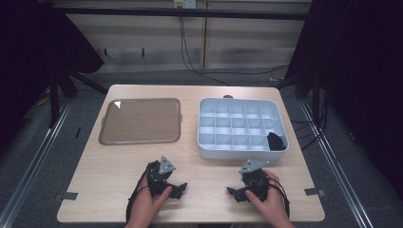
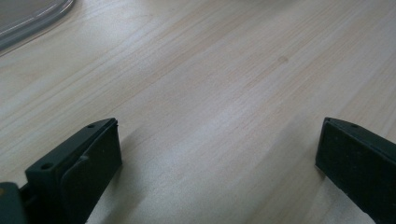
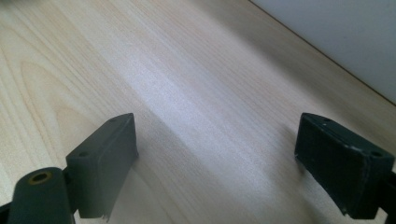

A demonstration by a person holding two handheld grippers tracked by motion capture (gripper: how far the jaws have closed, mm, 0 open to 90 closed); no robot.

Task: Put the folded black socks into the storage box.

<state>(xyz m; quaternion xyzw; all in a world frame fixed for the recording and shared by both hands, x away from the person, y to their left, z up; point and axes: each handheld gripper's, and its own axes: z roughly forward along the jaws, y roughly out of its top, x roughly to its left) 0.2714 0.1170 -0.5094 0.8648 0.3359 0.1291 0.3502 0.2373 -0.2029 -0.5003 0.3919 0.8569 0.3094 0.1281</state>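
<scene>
My left gripper (image 1: 177, 189) rests low over the near part of the wooden table (image 1: 204, 171), held by a hand. Its jaws stand wide apart over bare wood (image 2: 219, 140) with nothing between them. To its right, my right gripper (image 1: 236, 194) sits near the front edge, also open, its jaws spread over bare wood (image 3: 215, 154). A white compartment box (image 1: 241, 127) stands behind the right gripper; its wall shows at the top right of the right gripper view (image 3: 345, 37). A dark object (image 1: 276, 141) lies in the box's near right compartment. A brown tray (image 1: 140, 121) lies at the back left.
The tray's rim (image 2: 32, 21) shows in the top left corner of the left gripper view. Dark curtains and metal frame legs flank the table. Cables run along the floor behind it. Tape marks sit at the table's front corners (image 1: 70, 195).
</scene>
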